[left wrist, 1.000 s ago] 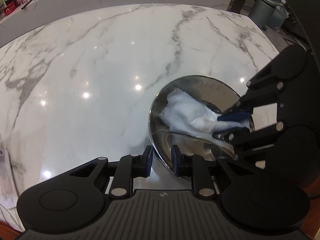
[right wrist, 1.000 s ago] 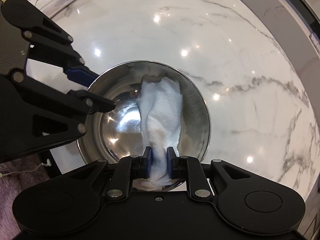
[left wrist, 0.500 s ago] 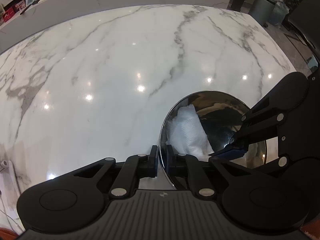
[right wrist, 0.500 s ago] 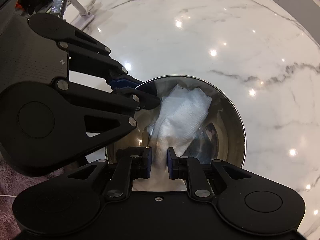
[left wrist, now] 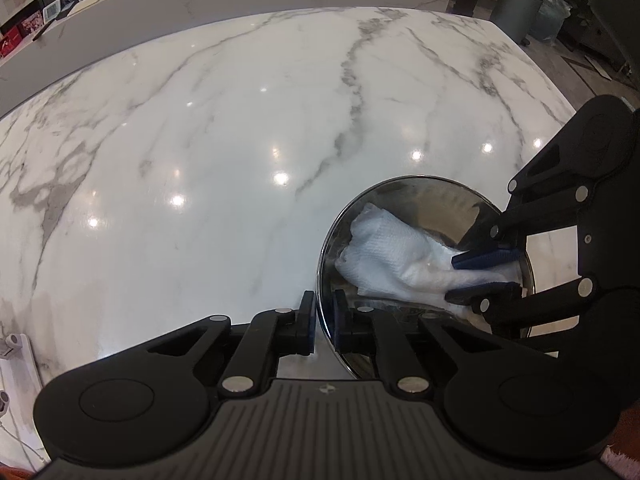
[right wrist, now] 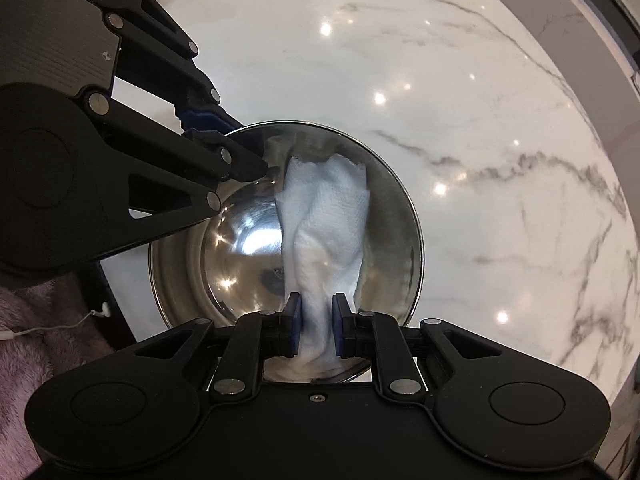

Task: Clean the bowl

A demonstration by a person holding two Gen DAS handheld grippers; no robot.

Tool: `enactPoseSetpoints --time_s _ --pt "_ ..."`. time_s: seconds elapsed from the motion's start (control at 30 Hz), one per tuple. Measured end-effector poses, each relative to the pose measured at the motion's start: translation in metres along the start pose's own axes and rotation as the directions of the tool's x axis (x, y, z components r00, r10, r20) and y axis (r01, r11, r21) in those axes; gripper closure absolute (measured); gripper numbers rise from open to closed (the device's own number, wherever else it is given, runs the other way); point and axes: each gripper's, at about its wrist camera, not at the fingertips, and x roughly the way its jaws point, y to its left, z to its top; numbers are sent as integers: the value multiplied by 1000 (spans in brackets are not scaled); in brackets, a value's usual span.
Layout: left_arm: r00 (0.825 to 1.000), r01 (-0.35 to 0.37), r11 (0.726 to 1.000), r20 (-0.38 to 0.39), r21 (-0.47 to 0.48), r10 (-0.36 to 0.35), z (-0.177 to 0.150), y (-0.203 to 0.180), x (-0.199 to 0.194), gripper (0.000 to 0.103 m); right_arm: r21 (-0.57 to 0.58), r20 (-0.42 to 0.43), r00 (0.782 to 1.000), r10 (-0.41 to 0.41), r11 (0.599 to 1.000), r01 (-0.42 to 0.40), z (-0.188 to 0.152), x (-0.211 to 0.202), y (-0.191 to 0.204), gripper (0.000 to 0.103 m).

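A shiny steel bowl point(left wrist: 420, 200) point(right wrist: 240, 240) sits on the white marble table point(left wrist: 200, 140). My left gripper point(left wrist: 324, 322) is shut on its near rim, one pad inside the wall and one outside. In the right wrist view it point(right wrist: 224, 128) reaches in from the upper left. A crumpled white paper towel point(left wrist: 384, 252) point(right wrist: 324, 216) lies against the bowl's inner wall. My right gripper point(right wrist: 316, 320) points down into the bowl and is shut on the towel's near end. In the left wrist view it point(left wrist: 476, 276) enters from the right.
The marble top point(right wrist: 440, 80) stretches far beyond the bowl. A grey bin point(left wrist: 516, 0) and a plant stand past the table's far right corner. A white stand point(left wrist: 12, 344) sits at the left edge. Pink fuzzy fabric point(right wrist: 32, 320) and a white cable point(right wrist: 96, 312) lie below the table's edge.
My left jaws have closed tighter onto the bowl's rim. The right gripper has dragged the towel across the inside of the bowl, and the towel's free end has shifted along the wall.
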Motion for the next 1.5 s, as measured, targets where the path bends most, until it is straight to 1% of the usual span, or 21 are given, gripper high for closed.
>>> enactPoseSetpoints --time_s 0.17,0.2,0.23,0.27,0.33,0.43,0.5,0.67,0.73,0.87,0.93,1.0,1.07,1.1,1.23,1.33,1.4,1.47,1.5 --pt "1000 17 999 -9 -29 -17 -1 3 0 96 18 5 1000 6 1000 -7 2 4 -10 89" --pt "1000 21 999 -12 -38 -22 -1 3 0 94 19 6 1000 7 1000 -7 2 5 -12 89" --pt "999 29 998 -20 -47 -29 -2 4 0 89 20 6 1000 7 1000 -7 3 5 -13 89" --pt "999 38 998 -32 -56 -39 -3 4 0 80 19 6 1000 6 1000 -7 3 7 -15 89" --pt "996 63 995 -62 -71 -67 -7 4 2 77 18 6 1000 7 1000 -7 5 8 -19 89" --pt "992 87 994 -80 -68 -92 -12 2 3 77 22 7 1000 12 1000 -12 7 11 -30 89" --pt "993 90 994 -75 -57 -94 -13 1 2 77 27 8 1000 17 999 -17 8 13 -38 89" --pt "994 90 995 -64 -42 -93 -12 1 1 81 49 16 999 39 998 -40 10 17 -63 89" --pt "994 85 995 -60 -41 -88 -11 2 2 83 59 24 998 59 996 -60 10 19 -71 89" --pt "996 70 997 -59 -43 -73 -8 4 3 88 89 53 989 139 986 -143 10 24 -87 89" --pt "996 70 996 -60 -47 -72 -7 4 4 89 101 72 981 181 977 -188 12 28 -102 89" --pt "995 72 996 -61 -47 -74 -6 4 4 89 120 98 963 250 958 -261 15 31 -112 89" --pt "996 70 997 -60 -43 -72 -7 3 4 89 127 113 951 287 945 -300 18 36 -128 89" --pt "996 67 997 -59 -40 -69 -7 3 3 89 127 116 950 291 944 -305 19 39 -137 89" --pt "996 63 998 -59 -28 -64 -6 4 4 91 135 106 952 286 945 -299 23 44 -150 90" --pt "997 56 998 -58 -9 -56 -5 2 4 91 104 75 972 221 968 -228 27 46 -156 90" --pt "997 44 999 -60 17 -43 -4 -1 5 91 48 47 989 143 988 -145 31 47 -164 90" --pt "998 34 999 -58 32 -32 -4 -2 5 91 -7 23 998 60 998 -60 34 48 -166 90" --pt "998 30 999 -56 37 -28 -3 -2 5 91 -50 14 1000 -8 999 9 36 48 -173 90"
